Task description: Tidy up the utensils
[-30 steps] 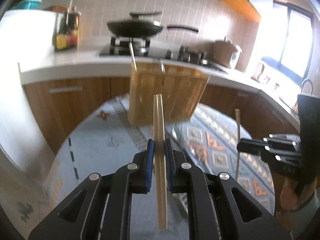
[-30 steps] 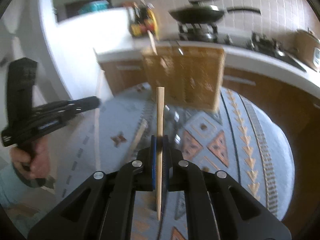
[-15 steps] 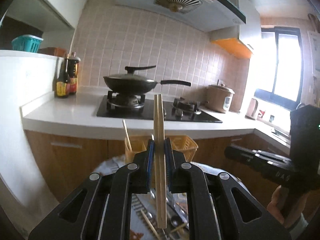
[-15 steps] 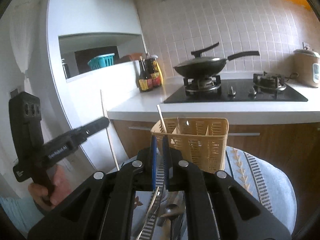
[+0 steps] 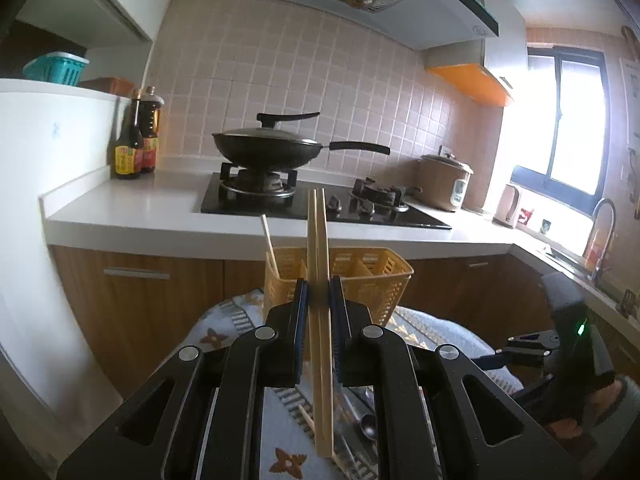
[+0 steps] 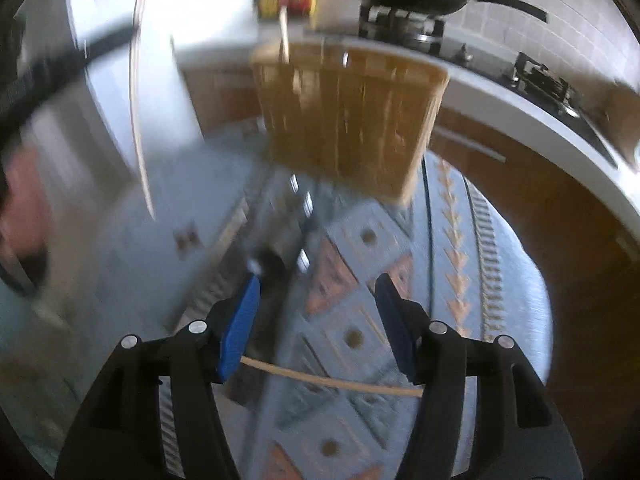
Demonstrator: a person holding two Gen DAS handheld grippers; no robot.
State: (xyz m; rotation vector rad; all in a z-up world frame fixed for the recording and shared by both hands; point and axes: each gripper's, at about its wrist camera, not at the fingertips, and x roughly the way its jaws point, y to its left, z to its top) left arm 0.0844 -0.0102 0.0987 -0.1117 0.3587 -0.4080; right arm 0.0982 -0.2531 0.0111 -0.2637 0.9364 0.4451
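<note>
My left gripper (image 5: 319,292) is shut on a pair of wooden chopsticks (image 5: 319,264) held upright, level with and in front of the yellow utensil basket (image 5: 360,276). One chopstick (image 5: 269,246) stands in the basket's left compartment. My right gripper (image 6: 316,292) is open and empty above the table, tilted down; the view is blurred. A single chopstick (image 6: 332,378) lies crosswise on the cloth under its fingers. The basket (image 6: 348,120) stands beyond it. Spoons and chopsticks (image 5: 360,428) lie on the cloth below my left gripper.
A round table with a patterned blue cloth (image 6: 460,264) holds everything. Behind it runs a white counter (image 5: 160,204) with a stove, a black pan (image 5: 268,148), sauce bottles (image 5: 136,140) and a rice cooker (image 5: 444,180). The right gripper's body (image 5: 568,344) shows at right.
The right gripper has opened and tilted down toward the table; its chopstick now lies on the cloth. The left gripper keeps its chopsticks and stays raised and level.
</note>
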